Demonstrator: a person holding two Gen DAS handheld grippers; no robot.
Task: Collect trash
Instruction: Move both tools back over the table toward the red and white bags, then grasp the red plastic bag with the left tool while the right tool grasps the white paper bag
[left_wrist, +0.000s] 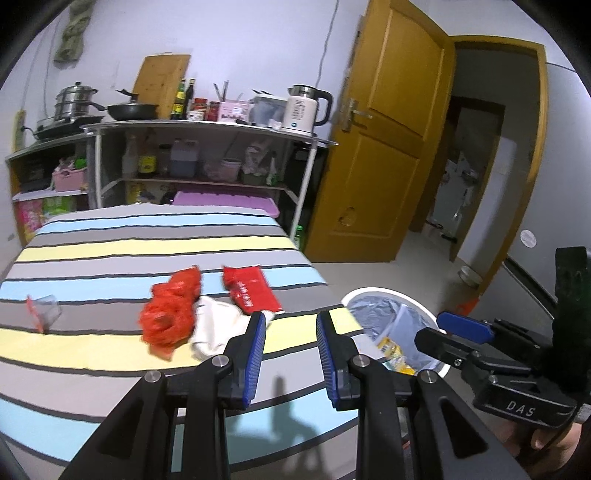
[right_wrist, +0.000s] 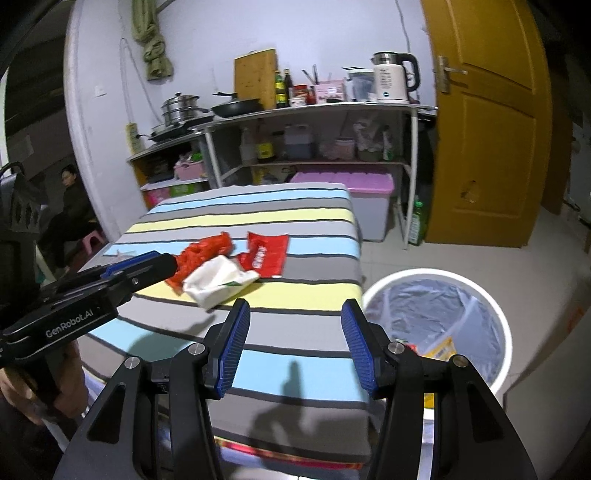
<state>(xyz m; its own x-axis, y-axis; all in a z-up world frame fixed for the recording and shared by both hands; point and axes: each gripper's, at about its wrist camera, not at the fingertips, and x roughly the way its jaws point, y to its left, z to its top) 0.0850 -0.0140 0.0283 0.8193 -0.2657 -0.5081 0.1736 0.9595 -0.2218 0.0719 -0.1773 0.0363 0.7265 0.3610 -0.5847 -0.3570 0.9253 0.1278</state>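
We hold the left gripper (left_wrist: 290, 334) over the striped cloth-covered desk (left_wrist: 110, 251), jaws spread, nothing between them. Just ahead and left of those jaws lie the crumpled white wrapper (left_wrist: 216, 325), the crinkled orange-red plastic bag (left_wrist: 171, 310) touching it, and the flat red packet with white lettering (left_wrist: 251, 290), too blurred to read. A small clear wrapper with a red edge (left_wrist: 42, 310) sits well off to the left. Our right gripper (right_wrist: 295, 334), jaws also spread and empty, hovers by the desk's edge; right of it stands the white round bin with a clear liner (right_wrist: 502, 325). Printing reads "GenRobot.AI" and "DAS" on the gripper bodies.
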